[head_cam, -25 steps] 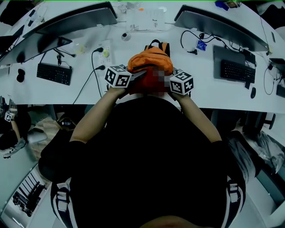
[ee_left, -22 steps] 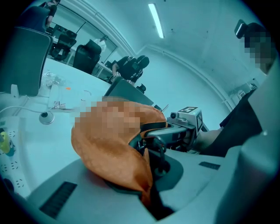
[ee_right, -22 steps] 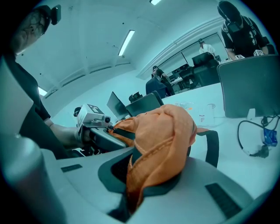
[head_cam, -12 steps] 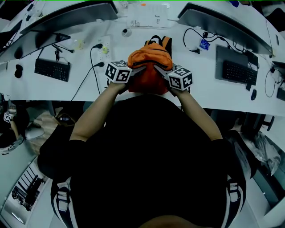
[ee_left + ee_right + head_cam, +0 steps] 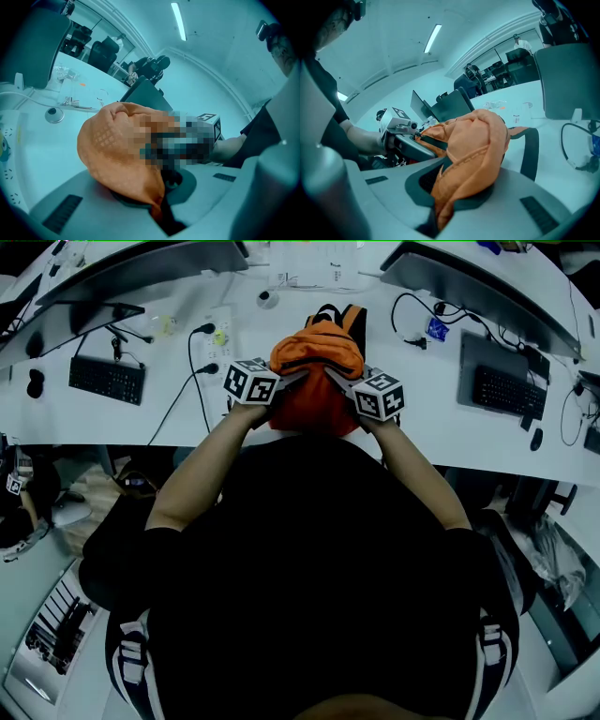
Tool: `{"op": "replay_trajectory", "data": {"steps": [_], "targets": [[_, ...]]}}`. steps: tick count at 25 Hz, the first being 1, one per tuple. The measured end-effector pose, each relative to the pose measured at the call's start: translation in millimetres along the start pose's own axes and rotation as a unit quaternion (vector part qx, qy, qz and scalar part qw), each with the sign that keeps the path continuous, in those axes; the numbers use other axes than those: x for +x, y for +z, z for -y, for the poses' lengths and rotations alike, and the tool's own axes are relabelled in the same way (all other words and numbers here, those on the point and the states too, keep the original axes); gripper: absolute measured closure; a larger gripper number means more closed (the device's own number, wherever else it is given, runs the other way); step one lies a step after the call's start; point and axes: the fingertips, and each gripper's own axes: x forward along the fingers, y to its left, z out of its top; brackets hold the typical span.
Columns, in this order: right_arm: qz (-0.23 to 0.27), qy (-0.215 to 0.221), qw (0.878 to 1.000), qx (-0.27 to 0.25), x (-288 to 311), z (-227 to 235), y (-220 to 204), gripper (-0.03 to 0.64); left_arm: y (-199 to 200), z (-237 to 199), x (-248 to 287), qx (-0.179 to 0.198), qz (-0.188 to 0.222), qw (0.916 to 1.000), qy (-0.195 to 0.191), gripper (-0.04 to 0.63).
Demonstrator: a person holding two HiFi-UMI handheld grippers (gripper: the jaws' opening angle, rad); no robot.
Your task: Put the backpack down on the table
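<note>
The left tongs (image 5: 157,206) are clamped on a fold of the orange backpack (image 5: 317,352), and the right tongs (image 5: 438,211) pinch a fold on its other side. The backpack sits bunched between them over the near edge of the white worktop (image 5: 450,432); whether its base touches the worktop cannot be told. A keyboard (image 5: 106,381) lies well to its left and a second keyboard (image 5: 506,390) well to its right.

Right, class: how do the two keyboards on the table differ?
The left keyboard lies bare on the white table; the right keyboard lies on a dark mat. The left keyboard is left of the backpack, the right keyboard on its right. Both are black.
</note>
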Motion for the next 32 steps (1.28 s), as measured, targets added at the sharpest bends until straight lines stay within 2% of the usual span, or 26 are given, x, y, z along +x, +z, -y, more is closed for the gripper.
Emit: {"op": "replay_trajectory", "data": {"steps": [32], "targets": [[-0.053,-0.009,0.998,0.012,45.8,46.2,-29.4,0.586,-19.7,-63.4,31.2,-0.045,-0.024,0.9987,0.001,0.561]]}}
